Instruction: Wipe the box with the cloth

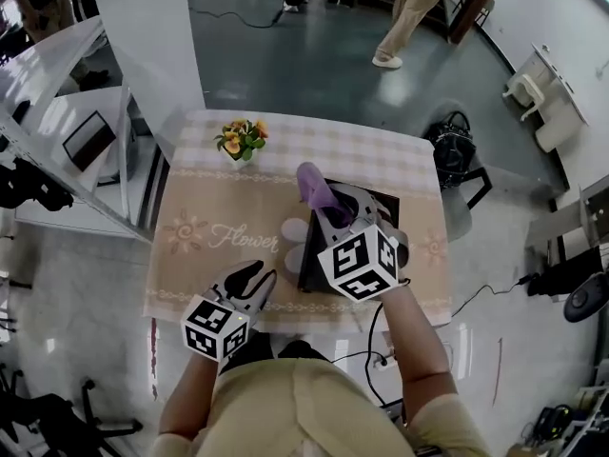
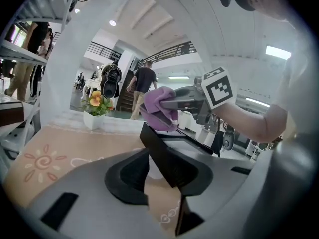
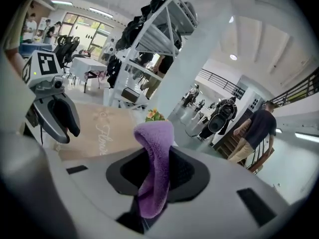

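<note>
A black box [image 1: 310,268] stands on the flowered tablecloth [image 1: 205,236], right of the table's middle. My right gripper [image 1: 330,205] hangs over the box, shut on a purple cloth [image 1: 314,187] that sticks up past its tips. In the right gripper view the cloth [image 3: 155,158] droops between the jaws. My left gripper [image 1: 255,279] sits low at the box's left side with a gap between its fingers. In the left gripper view the box's near corner [image 2: 164,153] lies in line with the jaws, and a strip of tablecloth shows beside it.
A small pot of orange flowers [image 1: 241,141] stands at the table's far left. Two white round things [image 1: 294,241] lie just left of the box. A metal shelf [image 1: 57,131] flanks the table's left, a black bag [image 1: 452,146] its right. A person [image 1: 409,17] walks behind.
</note>
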`<state>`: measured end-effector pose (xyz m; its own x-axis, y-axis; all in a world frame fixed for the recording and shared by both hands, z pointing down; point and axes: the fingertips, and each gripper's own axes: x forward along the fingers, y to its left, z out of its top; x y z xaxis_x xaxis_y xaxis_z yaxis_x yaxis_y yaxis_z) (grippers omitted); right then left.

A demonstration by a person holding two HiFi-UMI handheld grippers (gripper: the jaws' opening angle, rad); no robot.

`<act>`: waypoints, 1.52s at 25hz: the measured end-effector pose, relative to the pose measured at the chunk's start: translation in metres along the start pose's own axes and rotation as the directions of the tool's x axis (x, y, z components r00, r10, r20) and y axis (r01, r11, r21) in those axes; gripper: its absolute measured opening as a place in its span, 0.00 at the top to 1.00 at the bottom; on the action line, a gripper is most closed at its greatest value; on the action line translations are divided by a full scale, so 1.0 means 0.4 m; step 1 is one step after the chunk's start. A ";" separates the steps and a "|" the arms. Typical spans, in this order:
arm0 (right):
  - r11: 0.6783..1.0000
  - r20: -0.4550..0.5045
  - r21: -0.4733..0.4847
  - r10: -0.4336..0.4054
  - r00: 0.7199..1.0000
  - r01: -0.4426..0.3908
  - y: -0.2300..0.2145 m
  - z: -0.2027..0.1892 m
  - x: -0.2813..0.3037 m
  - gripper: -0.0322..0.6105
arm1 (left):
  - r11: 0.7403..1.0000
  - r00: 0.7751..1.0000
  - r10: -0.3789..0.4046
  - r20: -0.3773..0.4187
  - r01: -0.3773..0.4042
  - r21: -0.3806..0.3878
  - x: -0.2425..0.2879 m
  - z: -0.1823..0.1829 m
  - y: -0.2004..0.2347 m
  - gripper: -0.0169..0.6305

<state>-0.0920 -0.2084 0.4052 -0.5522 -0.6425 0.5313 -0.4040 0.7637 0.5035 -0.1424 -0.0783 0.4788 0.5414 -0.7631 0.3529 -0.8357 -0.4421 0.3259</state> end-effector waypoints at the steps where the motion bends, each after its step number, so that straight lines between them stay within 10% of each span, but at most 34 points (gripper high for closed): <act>1: 1.000 -0.010 -0.025 0.008 1.000 -0.008 0.001 0.001 0.017 0.79 | 1.000 1.000 0.006 0.002 -0.006 0.001 -0.002 0.000 0.003 0.78; 18: 0.956 -0.298 -0.194 0.157 0.942 -0.221 0.088 -0.110 0.209 0.79 | 1.000 1.000 0.009 -0.015 -0.009 -0.021 -0.008 -0.019 0.017 0.78; 38: 0.875 -0.372 -0.191 0.355 0.857 -0.445 0.296 -0.111 0.062 0.79 | 0.997 0.998 0.056 -0.007 -0.057 -0.052 -0.052 -0.037 0.048 0.79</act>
<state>-0.1212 -0.1367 0.5084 -0.3458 -0.3031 0.8880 0.0314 0.9421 0.3337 -0.1683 -0.0638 0.4905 0.4940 -0.7836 0.3767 -0.8590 -0.3730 0.3507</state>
